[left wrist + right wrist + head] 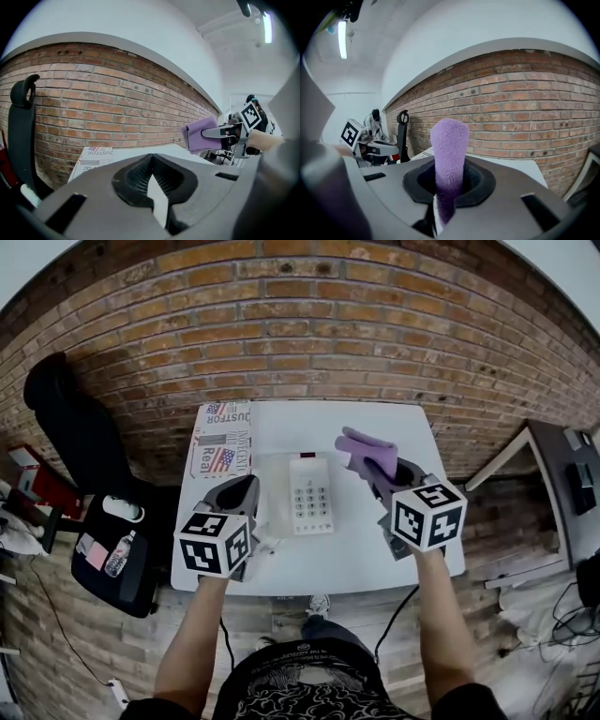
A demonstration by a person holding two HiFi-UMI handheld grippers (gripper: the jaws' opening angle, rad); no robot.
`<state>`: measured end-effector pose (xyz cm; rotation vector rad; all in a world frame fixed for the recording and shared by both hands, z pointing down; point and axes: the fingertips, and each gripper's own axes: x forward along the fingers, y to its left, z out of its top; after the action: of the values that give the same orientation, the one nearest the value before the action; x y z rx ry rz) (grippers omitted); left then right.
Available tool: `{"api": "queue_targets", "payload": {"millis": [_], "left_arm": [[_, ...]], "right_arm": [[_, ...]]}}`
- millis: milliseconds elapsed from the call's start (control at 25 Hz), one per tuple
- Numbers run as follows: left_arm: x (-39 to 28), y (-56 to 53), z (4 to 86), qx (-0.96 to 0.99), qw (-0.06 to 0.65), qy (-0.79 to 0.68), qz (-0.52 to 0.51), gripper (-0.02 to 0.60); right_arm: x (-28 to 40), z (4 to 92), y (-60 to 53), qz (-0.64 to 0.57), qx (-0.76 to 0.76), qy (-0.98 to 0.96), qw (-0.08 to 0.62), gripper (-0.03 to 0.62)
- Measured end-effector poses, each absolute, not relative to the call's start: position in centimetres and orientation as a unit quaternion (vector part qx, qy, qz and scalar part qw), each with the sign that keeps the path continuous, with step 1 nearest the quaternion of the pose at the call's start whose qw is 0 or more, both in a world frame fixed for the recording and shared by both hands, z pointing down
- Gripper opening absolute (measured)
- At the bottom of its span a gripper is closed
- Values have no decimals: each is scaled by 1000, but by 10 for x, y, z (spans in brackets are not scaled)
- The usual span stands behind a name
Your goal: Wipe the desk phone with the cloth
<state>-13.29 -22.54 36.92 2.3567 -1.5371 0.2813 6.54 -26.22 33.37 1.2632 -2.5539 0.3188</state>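
With right tongs (373,474) grips purple cloth (366,448) just right of desk phone (309,495), lying lengthwise away across table (375,559); holds left tongs (246,488) shut, empty, beside phone's left edge.

The table (375,563) stands against the brick wall (300,324). On it the phone (310,495) lies near the middle, and a newspaper (222,439) lies in the far left corner, by the wall. The left gripper (246,488) hangs just left of the phone, over the table's near left part. The right gripper (377,476) hangs just right of the phone, with the cloth (364,448) between its jaws, reaching out toward the wall. A chair (70,418) stands left of the table, with a bottle (119,554) lying on its seat. Another desk (553,493) stands to the right, apart from the table.
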Motion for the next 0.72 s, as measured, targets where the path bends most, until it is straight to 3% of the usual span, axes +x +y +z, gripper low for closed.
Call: {"api": "queue_targets", "payload": {"millis": [720], "left_arm": [[-155, -165, 366, 827, 144, -535, 93, 6]], "right_arm": [[45, 327, -184, 92, 467, -874, 100, 44]]}}
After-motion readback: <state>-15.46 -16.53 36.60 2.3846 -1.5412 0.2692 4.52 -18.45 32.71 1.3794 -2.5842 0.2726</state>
